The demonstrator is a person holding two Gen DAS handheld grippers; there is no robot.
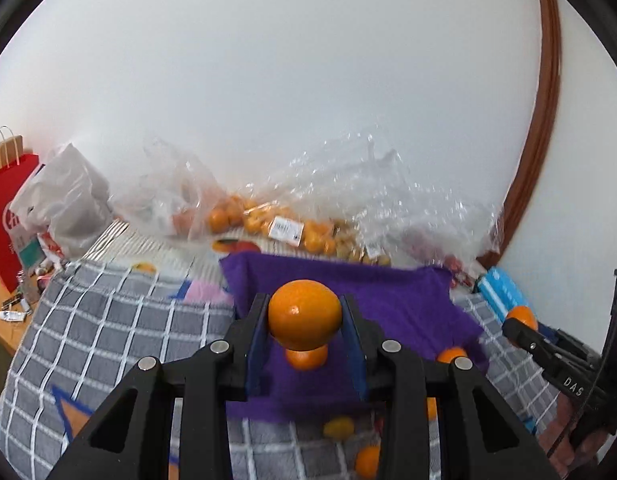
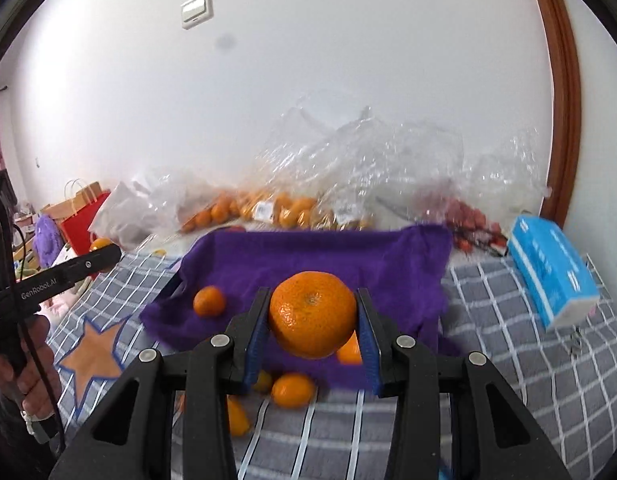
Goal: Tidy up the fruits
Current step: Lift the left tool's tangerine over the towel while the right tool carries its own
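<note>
Left gripper (image 1: 305, 322): clamped on a mandarin (image 1: 304, 314), held clear above the purple towel (image 1: 388, 312). Skin smooth, glossy, deep orange, one bright highlight; shape slightly flattened; no stem end visible from this side.

Right gripper (image 2: 313, 322): clamped on a larger mandarin (image 2: 312, 314), likewise held above the purple towel (image 2: 316, 256). Skin pebbled and pitted, small greenish stem scar facing the camera, squat form; blue pads (image 2: 257, 344) press its two sides.

Purple towel: spread over a grey checked blanket (image 2: 528, 344), rumpled at its corners. One small mandarin (image 2: 209, 301) lies on the towel near its left edge. Another mandarin (image 2: 293, 390) rests at the towel's near edge, partly on the blanket, with a further orange fruit (image 2: 236, 418) just beside it on the blanket; edges blurred.

Beyond the towel's far edge: clear plastic bags (image 2: 292, 200) of mandarins against the white wall, with printed labels, text unreadable. Small red fruits (image 2: 468, 216) lie under plastic at the far right corner; kind cannot be told.

Blue tissue pack (image 2: 552, 268): on the blanket, right of the towel, tilted.
</note>
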